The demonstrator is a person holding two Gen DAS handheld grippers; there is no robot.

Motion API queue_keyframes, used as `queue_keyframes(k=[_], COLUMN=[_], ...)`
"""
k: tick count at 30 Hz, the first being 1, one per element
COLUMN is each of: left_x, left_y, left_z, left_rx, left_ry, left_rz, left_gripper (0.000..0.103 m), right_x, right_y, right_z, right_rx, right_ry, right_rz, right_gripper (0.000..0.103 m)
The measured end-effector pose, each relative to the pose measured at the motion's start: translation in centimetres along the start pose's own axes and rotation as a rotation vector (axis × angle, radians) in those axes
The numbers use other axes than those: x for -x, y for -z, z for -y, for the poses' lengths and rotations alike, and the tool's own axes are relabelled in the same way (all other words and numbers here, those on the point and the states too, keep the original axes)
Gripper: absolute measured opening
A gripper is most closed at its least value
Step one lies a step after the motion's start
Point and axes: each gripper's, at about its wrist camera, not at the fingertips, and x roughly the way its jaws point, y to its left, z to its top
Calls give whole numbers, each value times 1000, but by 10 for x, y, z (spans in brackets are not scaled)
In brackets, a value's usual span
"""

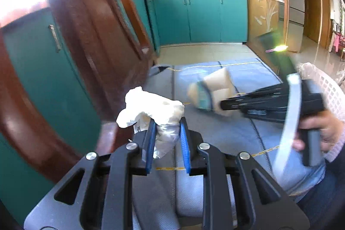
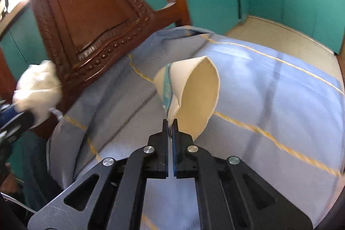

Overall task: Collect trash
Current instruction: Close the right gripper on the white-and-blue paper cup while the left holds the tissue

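Observation:
My left gripper (image 1: 166, 122) is shut on a crumpled white tissue wad (image 1: 151, 108) and holds it above the blue cushion (image 1: 248, 74). The wad also shows at the left of the right wrist view (image 2: 37, 87). My right gripper (image 2: 170, 122) is shut on the rim of a squashed cream paper cup (image 2: 194, 96) with a teal band and holds it above the cushion. The cup (image 1: 212, 87) and the right gripper (image 1: 224, 106) show in the left wrist view, to the right of the tissue.
A carved wooden chair back (image 2: 92, 14) rises behind the cushion on the left. A white lattice basket with a plastic liner (image 1: 323, 83) stands at the right. Teal cabinets (image 1: 200, 16) and a tiled floor (image 1: 204, 53) lie beyond.

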Motion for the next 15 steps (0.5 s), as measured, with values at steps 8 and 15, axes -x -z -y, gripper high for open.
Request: queue_keyframes(k=[8, 15], left_x=[-47, -61], left_y=[-4, -2], left_z=[39, 54], left_rx=[-23, -18], left_ry=[139, 182], left_rz=[-31, -83], left_gripper=[23, 23], right_x=[65, 107], right_y=[51, 48], right_z=[32, 36], right_rx=[-91, 17], right_ry=[156, 354], right_rz=[-18, 88], right_gripper=[15, 71])
